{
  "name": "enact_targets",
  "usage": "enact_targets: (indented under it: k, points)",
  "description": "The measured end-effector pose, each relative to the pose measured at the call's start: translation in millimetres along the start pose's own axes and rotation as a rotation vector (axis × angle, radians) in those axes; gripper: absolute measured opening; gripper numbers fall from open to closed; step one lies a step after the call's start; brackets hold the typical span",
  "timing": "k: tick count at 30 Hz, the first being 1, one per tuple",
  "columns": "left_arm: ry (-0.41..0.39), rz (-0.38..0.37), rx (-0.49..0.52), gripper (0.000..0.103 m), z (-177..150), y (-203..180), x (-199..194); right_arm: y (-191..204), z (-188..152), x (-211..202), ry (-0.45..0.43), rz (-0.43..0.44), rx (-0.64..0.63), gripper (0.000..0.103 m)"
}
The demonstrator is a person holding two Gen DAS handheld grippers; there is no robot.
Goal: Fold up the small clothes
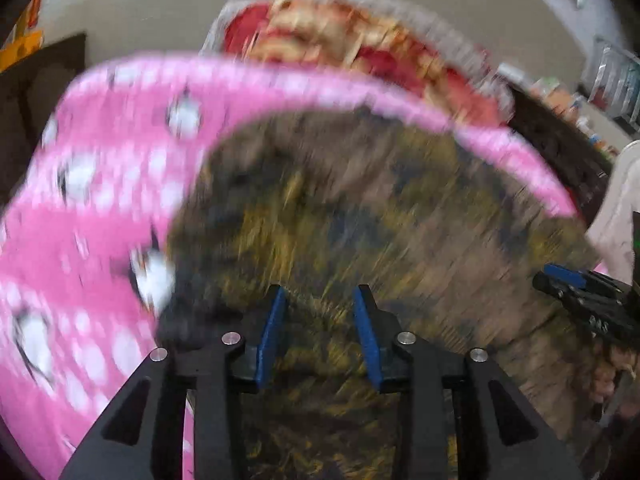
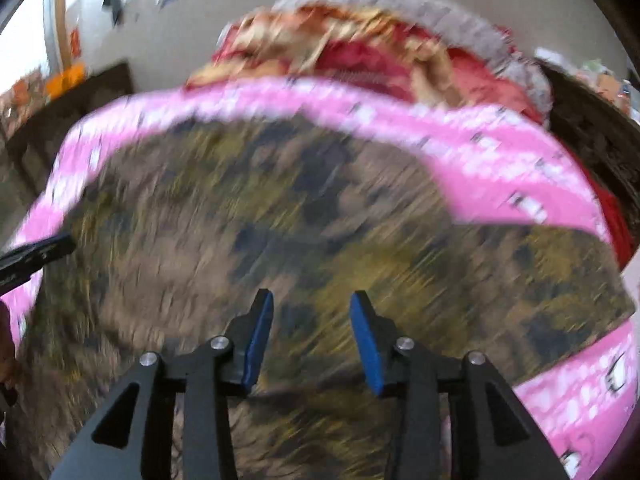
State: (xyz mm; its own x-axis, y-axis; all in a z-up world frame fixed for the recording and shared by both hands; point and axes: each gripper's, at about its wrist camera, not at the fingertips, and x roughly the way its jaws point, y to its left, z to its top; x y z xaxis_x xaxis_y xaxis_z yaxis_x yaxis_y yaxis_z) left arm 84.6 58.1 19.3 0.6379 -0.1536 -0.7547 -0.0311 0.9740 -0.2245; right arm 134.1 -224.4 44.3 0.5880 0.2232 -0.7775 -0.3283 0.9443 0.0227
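Observation:
A small garment (image 1: 360, 208) in a brown, olive and dark mottled print lies spread on a pink cover, heavily blurred in both views. My left gripper (image 1: 320, 294) hovers over its near part, blue pads apart, with nothing pinched between them. My right gripper (image 2: 311, 298) stands over the same garment (image 2: 280, 208), also open with an empty gap. The right gripper (image 1: 580, 292) shows at the right edge of the left wrist view. The left gripper (image 2: 36, 254) pokes in from the left edge of the right wrist view.
The pink cover (image 1: 100, 168) with white spots and small figures spreads around the garment (image 2: 500, 160). Behind it lies a bundled red and gold blanket (image 1: 340, 36) with a grey edge (image 2: 440, 16). Dark furniture (image 1: 44, 92) and a beige wall stand beyond.

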Motion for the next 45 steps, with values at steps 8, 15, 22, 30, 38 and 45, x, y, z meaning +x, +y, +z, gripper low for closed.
enact_targets:
  k: [8, 15, 22, 30, 38, 45]
  points:
    - [-0.032, -0.097, -0.059, 0.022, -9, 12, -1, -42, 2, -33, -0.057, -0.034, 0.087, 0.048]
    - [-0.036, -0.103, -0.071, 0.022, -11, 13, -1, -253, -38, -93, -0.188, -0.174, 0.54, 0.047]
    - [-0.034, -0.07, -0.054, 0.022, -11, 10, 0, -350, -97, -70, -0.201, -0.119, 0.766, 0.036]
    - [-0.033, -0.071, -0.06, 0.022, -11, 12, 0, -379, -84, -47, -0.281, -0.057, 0.804, 0.033]
    - [-0.033, -0.074, -0.062, 0.022, -11, 12, 0, -376, -71, -64, -0.274, -0.09, 0.753, 0.003]
    - [-0.036, -0.083, -0.071, 0.022, -12, 12, -1, -362, -18, -181, -0.46, -0.335, 0.606, 0.003]
